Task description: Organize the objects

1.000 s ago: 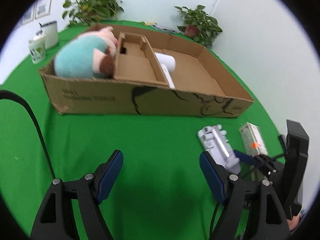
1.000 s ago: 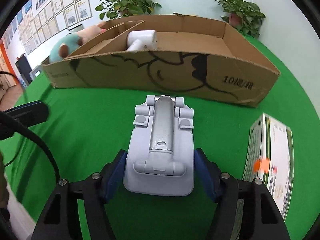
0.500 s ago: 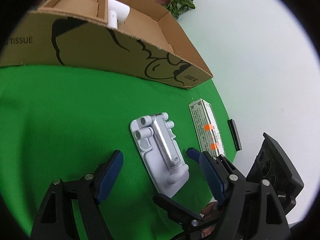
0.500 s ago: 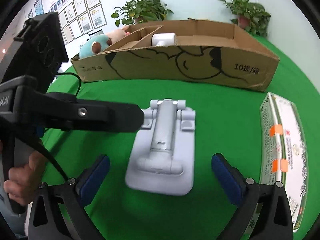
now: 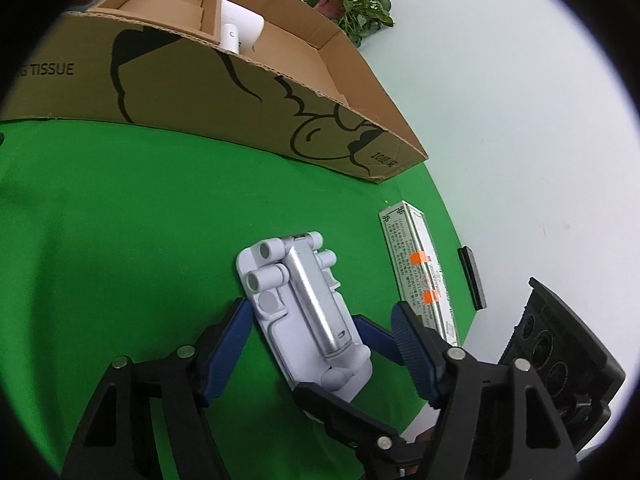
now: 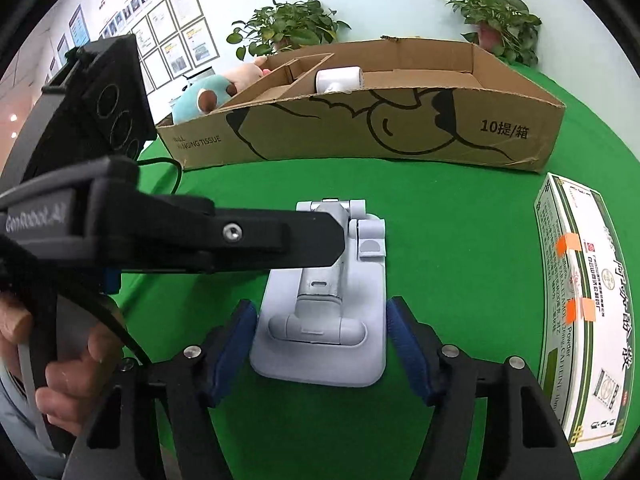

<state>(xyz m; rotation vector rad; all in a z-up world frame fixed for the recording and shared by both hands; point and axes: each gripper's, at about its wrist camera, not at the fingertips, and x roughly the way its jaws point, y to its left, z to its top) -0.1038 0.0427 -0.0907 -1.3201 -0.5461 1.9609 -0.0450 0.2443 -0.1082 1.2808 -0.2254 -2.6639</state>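
On the green counter, in front of the long cardboard box, the folded grey stand lies flat. From the left, the left gripper has swung in over it; its jaws have just been closing and now straddle the stand, one pad at the stand's left edge, the other pad clear of it, so it has no grip yet. In the middle, the right gripper, which a moment ago let go and spread wide, has just been closing again, and its blue pads now sit against both sides of the stand's near end, seemingly gripping it. To the right, the green-and-white carton lies untouched. This looks like a two-handed steadying or handover before the stand goes into the box, where a plush toy and a white device already sit.
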